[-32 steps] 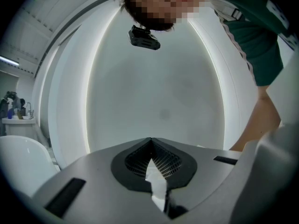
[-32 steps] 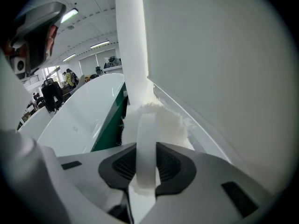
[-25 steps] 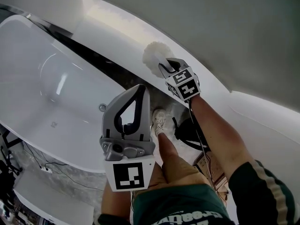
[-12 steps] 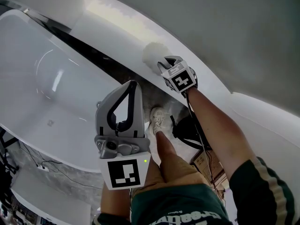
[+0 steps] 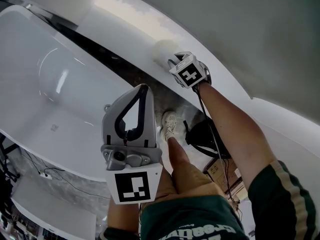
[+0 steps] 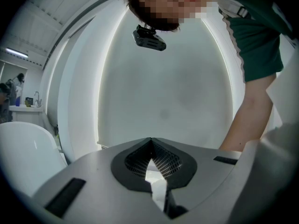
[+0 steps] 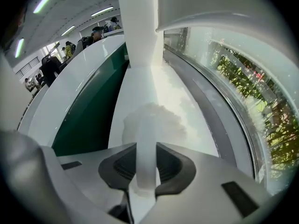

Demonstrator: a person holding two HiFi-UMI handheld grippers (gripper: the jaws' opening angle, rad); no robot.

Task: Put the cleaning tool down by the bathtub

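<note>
The cleaning tool has a white stick handle (image 7: 145, 164) and a fluffy white head (image 5: 162, 49) (image 7: 154, 121). My right gripper (image 5: 173, 61) (image 7: 145, 171) points steeply down and is shut on the handle. The head rests on or just above the white ledge (image 5: 125, 19) (image 7: 187, 101) that runs beside the white bathtub (image 5: 50, 84). My left gripper (image 5: 141, 89) (image 6: 150, 141) is held up in the foreground over the tub's near rim, shut with nothing in it.
A dark gap (image 5: 100, 51) separates the tub from the ledge. The person's shoe (image 5: 171, 124) and a black bag (image 5: 205, 139) are on the floor below. A green panel (image 7: 88, 111) borders the ledge on the left and a window (image 7: 243, 87) on the right.
My right gripper has gone down toward the ledge with the cleaning tool, higher in the head view. The left gripper has shifted slightly left.
</note>
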